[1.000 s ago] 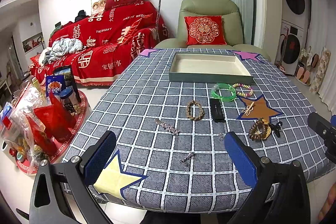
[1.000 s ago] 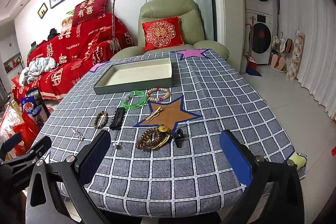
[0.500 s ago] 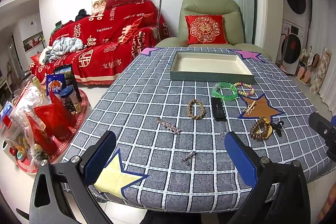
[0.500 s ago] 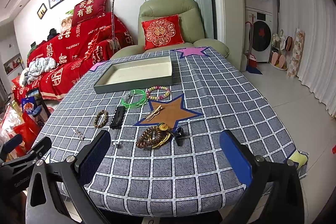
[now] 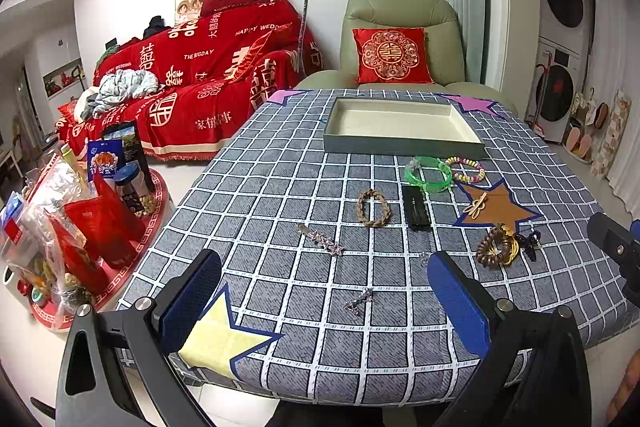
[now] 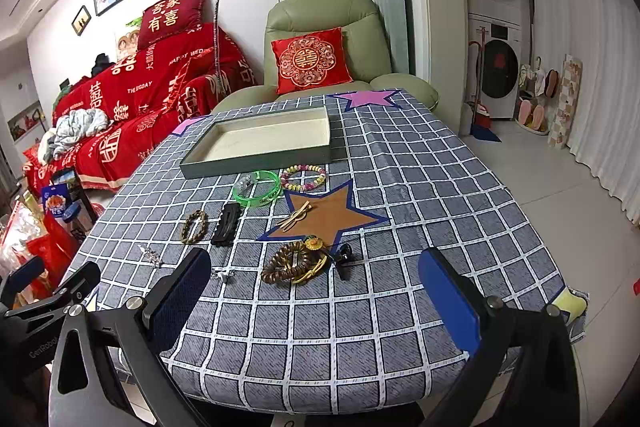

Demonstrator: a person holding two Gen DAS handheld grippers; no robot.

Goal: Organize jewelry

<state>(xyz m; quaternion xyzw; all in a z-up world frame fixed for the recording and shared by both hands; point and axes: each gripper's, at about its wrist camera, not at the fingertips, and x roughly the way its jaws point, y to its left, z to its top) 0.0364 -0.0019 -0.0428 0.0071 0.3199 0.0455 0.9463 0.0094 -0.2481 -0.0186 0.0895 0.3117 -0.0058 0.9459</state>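
An empty grey-green tray (image 5: pixel 402 143) (image 6: pixel 256 163) with a cream lining sits at the far side of the checked table. In front of it lie a green bangle (image 5: pixel 428 174) (image 6: pixel 257 188), a pastel bead bracelet (image 5: pixel 465 169) (image 6: pixel 303 177), a braided brown bracelet (image 5: pixel 373 207) (image 6: pixel 195 226), a black clip (image 5: pixel 416 206) (image 6: pixel 226 218), a gold hairpin (image 6: pixel 295 217), dark wooden beads (image 5: pixel 497 247) (image 6: pixel 290 263) and small silver pieces (image 5: pixel 320 239). My left gripper (image 5: pixel 320 301) and right gripper (image 6: pixel 316 297) are both open and empty above the table's near edge.
A green armchair (image 5: pixel 400 39) with a red cushion stands behind the table. A red-covered sofa (image 5: pixel 192 79) is at the left. A tray of snacks and bags (image 5: pixel 72 227) lies on the floor at the left. Washing machines (image 6: pixel 496 27) stand at the right.
Both grippers have edged slightly forward toward the table; the objects sit a little lower in view. Nothing on the table has moved.
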